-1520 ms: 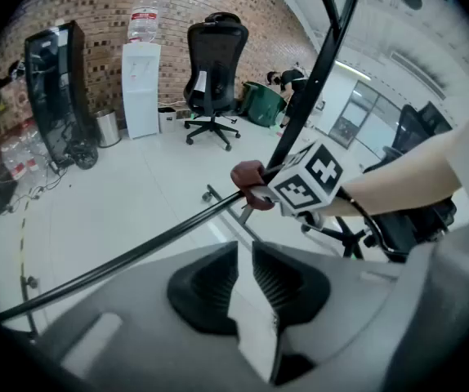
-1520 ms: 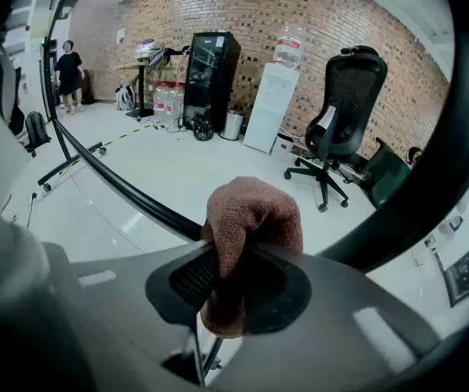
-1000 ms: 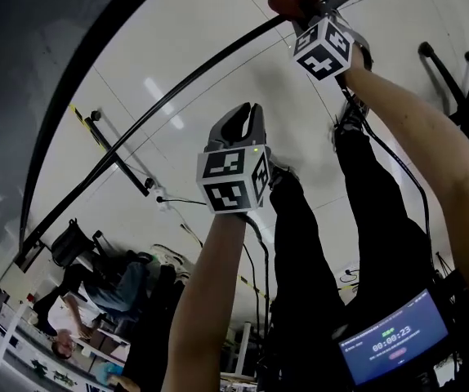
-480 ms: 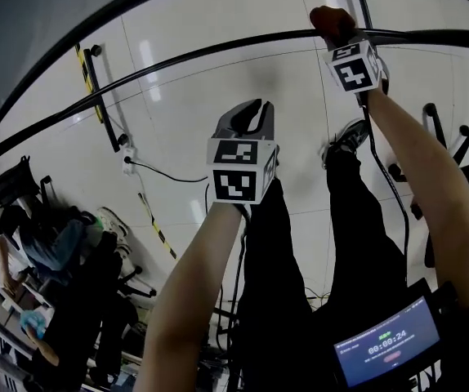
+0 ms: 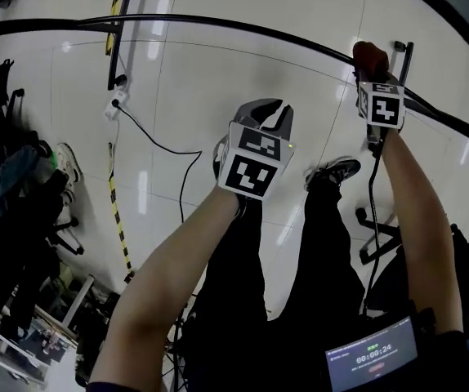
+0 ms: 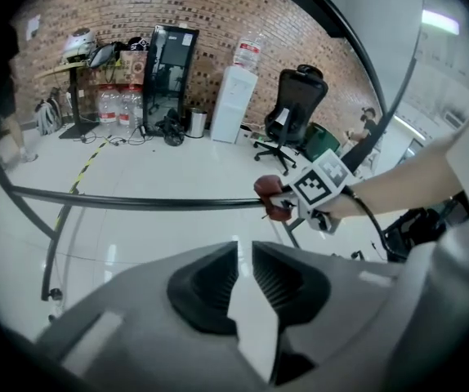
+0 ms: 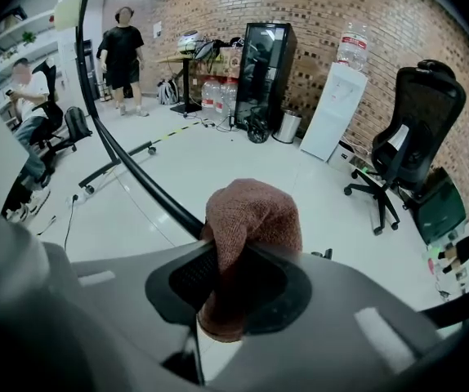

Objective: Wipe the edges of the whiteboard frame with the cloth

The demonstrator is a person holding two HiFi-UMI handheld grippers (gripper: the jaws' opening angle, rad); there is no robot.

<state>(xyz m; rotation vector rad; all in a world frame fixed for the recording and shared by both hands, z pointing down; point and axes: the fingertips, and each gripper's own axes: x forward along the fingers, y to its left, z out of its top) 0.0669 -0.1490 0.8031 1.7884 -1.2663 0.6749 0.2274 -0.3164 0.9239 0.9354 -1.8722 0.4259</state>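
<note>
Right tool [image 7: 236, 278] pinching reddish-brown cloth [image 7: 251, 215], cloth against black whiteboard frame edge [image 5: 218, 23] at far right, left tool [image 6: 245, 269] slightly spread (nothing between), nearer and left, above white floor [image 5: 194, 88]

Right gripper [image 7: 233, 261] clamps a cloth [image 7: 252, 212], forearm [image 5: 418, 219] outstretched. Left gripper [image 6: 244, 256] hangs empty off its left side, jaws a narrow gap apart.

A red-brown brick wall [image 7: 300, 6] backs a room with a glossy white tiled floor [image 6: 177, 170] that mirrors ceiling lights. Along the wall stand a black glass-door cabinet [image 7: 263, 64], a white water dispenser [image 7: 332, 109] and a desk [image 7: 181, 58], with large water bottles [image 7: 218, 96] just beside it. A black office chair [image 7: 426, 96] sits nearby; yellow-black tape [image 5: 116, 219] crosses the floor
</note>
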